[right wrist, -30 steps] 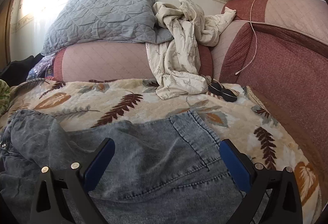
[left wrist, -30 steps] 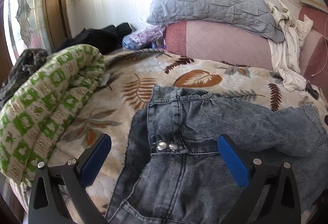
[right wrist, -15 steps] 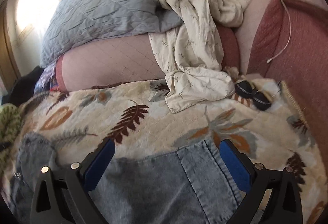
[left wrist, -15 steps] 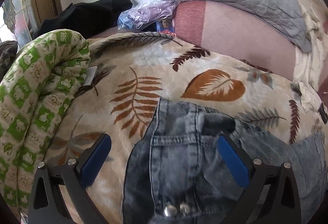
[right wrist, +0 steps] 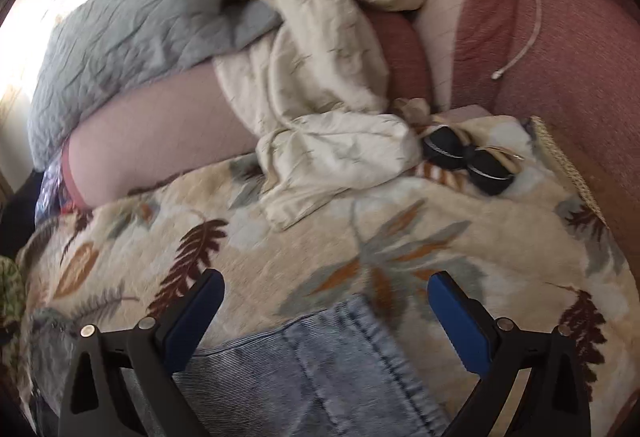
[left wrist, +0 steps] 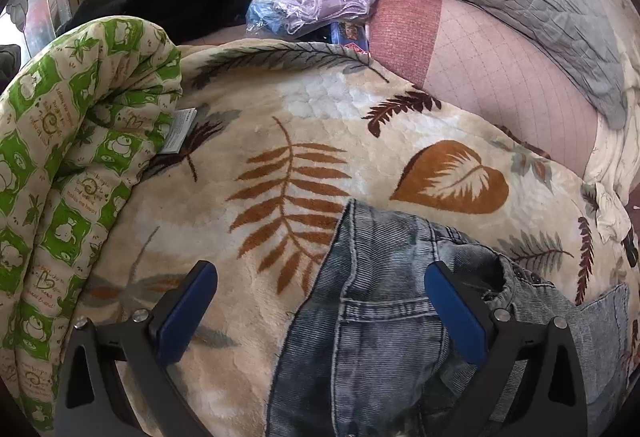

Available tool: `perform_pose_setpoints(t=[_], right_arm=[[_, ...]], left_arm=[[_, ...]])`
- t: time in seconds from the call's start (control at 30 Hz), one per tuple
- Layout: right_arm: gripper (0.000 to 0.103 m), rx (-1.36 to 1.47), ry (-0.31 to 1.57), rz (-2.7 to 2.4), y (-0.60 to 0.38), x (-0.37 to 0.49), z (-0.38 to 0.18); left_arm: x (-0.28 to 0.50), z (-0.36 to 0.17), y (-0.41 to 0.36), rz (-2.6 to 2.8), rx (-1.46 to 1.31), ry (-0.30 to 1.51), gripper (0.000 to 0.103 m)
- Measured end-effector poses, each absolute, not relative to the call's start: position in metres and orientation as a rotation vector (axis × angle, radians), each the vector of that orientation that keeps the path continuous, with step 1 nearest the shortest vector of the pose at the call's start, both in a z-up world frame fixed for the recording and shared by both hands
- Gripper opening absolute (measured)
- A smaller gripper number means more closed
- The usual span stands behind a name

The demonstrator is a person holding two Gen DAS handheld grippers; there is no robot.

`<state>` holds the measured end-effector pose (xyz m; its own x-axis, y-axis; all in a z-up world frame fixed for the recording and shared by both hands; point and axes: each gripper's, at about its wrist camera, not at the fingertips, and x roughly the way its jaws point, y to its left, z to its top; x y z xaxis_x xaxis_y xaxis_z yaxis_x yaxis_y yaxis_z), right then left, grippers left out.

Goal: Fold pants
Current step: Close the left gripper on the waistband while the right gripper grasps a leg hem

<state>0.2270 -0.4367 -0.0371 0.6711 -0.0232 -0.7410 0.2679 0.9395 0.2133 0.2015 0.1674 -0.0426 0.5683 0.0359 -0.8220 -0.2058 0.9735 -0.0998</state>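
Grey-blue denim pants (left wrist: 384, 317) lie on a leaf-patterned blanket (left wrist: 280, 141), with the waistband corner near the middle of the left wrist view. My left gripper (left wrist: 320, 297) is open, its blue pads straddling that waistband corner just above the cloth. In the right wrist view the pants' other waistband corner (right wrist: 320, 365) with a seam shows at the bottom centre. My right gripper (right wrist: 326, 305) is open too, its pads either side of that corner, with nothing held. Whether the fingers touch the denim I cannot tell.
A rolled green-and-cream quilt (left wrist: 68, 165) flanks the left. Behind are a pink bolster (left wrist: 480, 77), a grey quilted pillow (right wrist: 132, 29), black clothes (left wrist: 172, 1) and a plastic bag (left wrist: 308, 5). Cream cloth (right wrist: 320, 89), two dark round objects (right wrist: 464, 157) and a cable (right wrist: 524, 9) lie right.
Both grippers have moved forward over the pants toward the waistband edge and lower, so less denim and more blanket shows. Both have stayed open.
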Motion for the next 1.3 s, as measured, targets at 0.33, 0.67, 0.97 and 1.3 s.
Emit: perform_pose_setpoints(t=[0.33,0.67,0.97,1.3], right_arm=[[0.099,0.394,0.947,-0.195,-0.453,0.236,-0.079],[0.074,0.278,0.994,-0.228,-0.42,0.242,-0.098],[0.042,0.27,0.998,-0.186,-0.407,0.239,-0.093],[0.023,0.337,0.968,-0.157,-0.405,0.24,-0.092]], left_arm=[[0.208,-0.054,0.17,0.088,-0.223,0.987,0.103],[0.222,-0.066,0.186,0.079,-0.321,1.008,0.081],[0.231,-0.08,0.179,0.011,-0.388,1.046,0.053],[0.229,-0.073,0.169,-0.063,-0.389,0.976,0.008]])
